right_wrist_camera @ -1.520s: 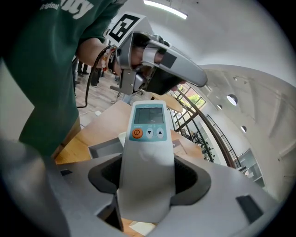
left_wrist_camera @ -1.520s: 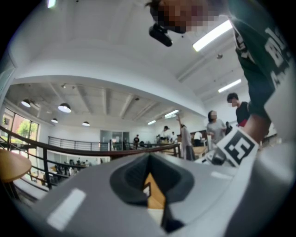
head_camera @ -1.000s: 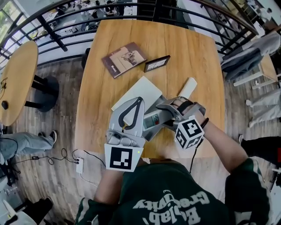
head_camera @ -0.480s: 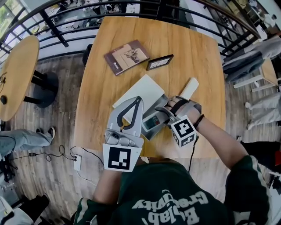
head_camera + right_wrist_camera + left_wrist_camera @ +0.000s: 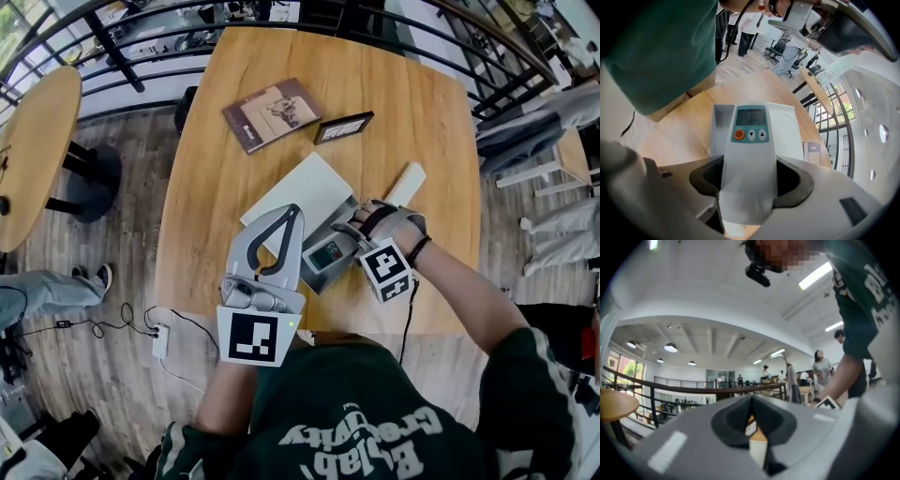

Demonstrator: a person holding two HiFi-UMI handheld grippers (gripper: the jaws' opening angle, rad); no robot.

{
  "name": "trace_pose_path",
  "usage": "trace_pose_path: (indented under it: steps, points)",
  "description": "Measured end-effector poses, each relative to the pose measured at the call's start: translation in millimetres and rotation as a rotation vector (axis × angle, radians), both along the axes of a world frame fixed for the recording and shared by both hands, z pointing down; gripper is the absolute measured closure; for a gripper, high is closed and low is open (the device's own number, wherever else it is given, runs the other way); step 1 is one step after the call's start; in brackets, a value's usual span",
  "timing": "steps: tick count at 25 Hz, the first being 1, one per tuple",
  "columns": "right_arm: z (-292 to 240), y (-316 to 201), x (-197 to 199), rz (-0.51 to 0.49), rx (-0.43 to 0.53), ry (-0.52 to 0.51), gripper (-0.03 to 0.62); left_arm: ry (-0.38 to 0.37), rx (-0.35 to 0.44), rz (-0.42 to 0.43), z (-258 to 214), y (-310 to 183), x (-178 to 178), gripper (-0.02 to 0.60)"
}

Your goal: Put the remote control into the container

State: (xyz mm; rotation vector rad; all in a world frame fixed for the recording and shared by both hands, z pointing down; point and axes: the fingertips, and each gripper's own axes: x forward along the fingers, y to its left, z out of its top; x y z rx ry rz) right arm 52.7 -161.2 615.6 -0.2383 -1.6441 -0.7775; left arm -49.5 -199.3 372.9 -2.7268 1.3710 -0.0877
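Note:
The remote control (image 5: 749, 154) is pale grey with a small screen, an orange button and two arrow buttons. My right gripper (image 5: 749, 171) is shut on its lower half. Its screen end hangs over the open grey container (image 5: 718, 117). In the head view the remote control (image 5: 328, 253) lies over the container (image 5: 314, 281), with my right gripper (image 5: 349, 246) to its right. My left gripper (image 5: 297, 212) rests beside the container's left edge, its tips over the white lid (image 5: 300, 187). In the left gripper view, my left gripper (image 5: 751, 399) has its jaws shut and points out past the railing.
A second white remote (image 5: 405, 183) lies on the wooden table (image 5: 412, 112) right of the container. A brown book (image 5: 270, 112) and a dark picture frame (image 5: 343, 127) lie farther back. Black railing runs past the far table edge; a round table (image 5: 33, 159) stands at left.
My right gripper has drawn in toward the container with the remote, and its marker cube has swung left. The left gripper has barely moved.

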Motion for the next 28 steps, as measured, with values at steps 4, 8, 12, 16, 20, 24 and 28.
trace_pose_path:
  steps: [4,8,12,16,20,24,28]
  points:
    - [12,2,3,-0.018,-0.019,0.033,0.298,0.004,-0.003,0.002,0,1,1,0.580]
    - [23,2,4,-0.025,-0.035,0.054,0.298,-0.008,-0.005,-0.002,3,2,-1,0.580]
    - [31,2,3,-0.035,-0.052,0.075,0.298,-0.008,-0.009,-0.002,4,3,-3,0.580]
    - [38,3,1,-0.049,-0.061,0.092,0.298,0.003,-0.016,-0.001,4,5,-2,0.580]
    - [44,3,1,-0.050,-0.072,0.104,0.298,0.008,-0.018,0.001,5,7,2,0.580]
    - [50,2,0,-0.057,-0.078,0.113,0.298,0.013,-0.018,0.000,6,6,2,0.580]
    - [56,2,-1,-0.063,-0.093,0.122,0.298,0.014,-0.023,-0.006,7,5,0,0.580]
